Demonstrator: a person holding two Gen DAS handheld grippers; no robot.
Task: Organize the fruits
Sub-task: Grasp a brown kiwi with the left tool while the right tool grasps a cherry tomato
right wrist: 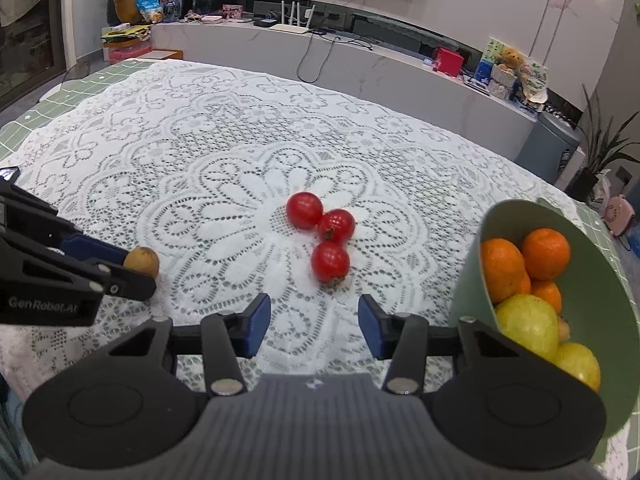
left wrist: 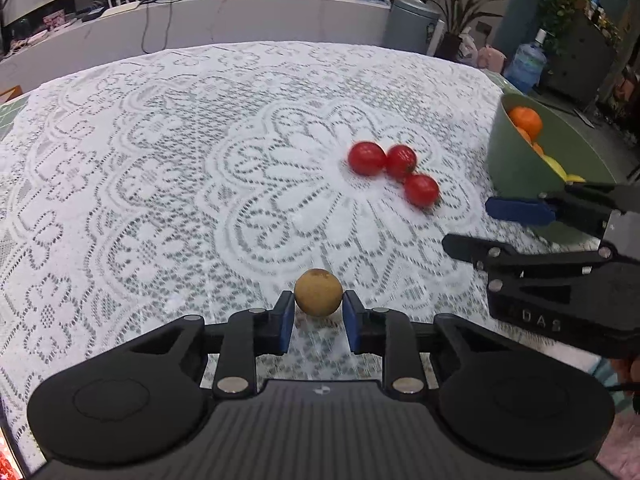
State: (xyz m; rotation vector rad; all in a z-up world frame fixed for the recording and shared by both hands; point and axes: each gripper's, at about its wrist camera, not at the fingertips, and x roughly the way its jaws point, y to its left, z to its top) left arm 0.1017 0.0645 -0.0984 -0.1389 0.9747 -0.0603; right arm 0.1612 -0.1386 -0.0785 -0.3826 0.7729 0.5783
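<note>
My left gripper (left wrist: pixel 318 300) is shut on a small round brown fruit (left wrist: pixel 318 292), low over the lace tablecloth; it also shows in the right wrist view (right wrist: pixel 142 261). Three red tomatoes (left wrist: pixel 394 169) lie touching in a cluster mid-table, ahead of my right gripper (right wrist: pixel 314 318), which is open and empty. The tomatoes also show in the right wrist view (right wrist: pixel 325 234). A green bowl (right wrist: pixel 592 276) at the right holds oranges (right wrist: pixel 524 264) and yellow-green fruits (right wrist: pixel 528 326). In the left wrist view the right gripper (left wrist: pixel 480 226) sits beside the bowl (left wrist: pixel 516 160).
A white lace tablecloth (right wrist: pixel 200 168) covers the green table. A long white counter (right wrist: pixel 360 64) with a router, boxes and clutter runs behind the table. A grey bin (left wrist: pixel 414 26), plants and a water jug (left wrist: pixel 526 66) stand beyond the far right edge.
</note>
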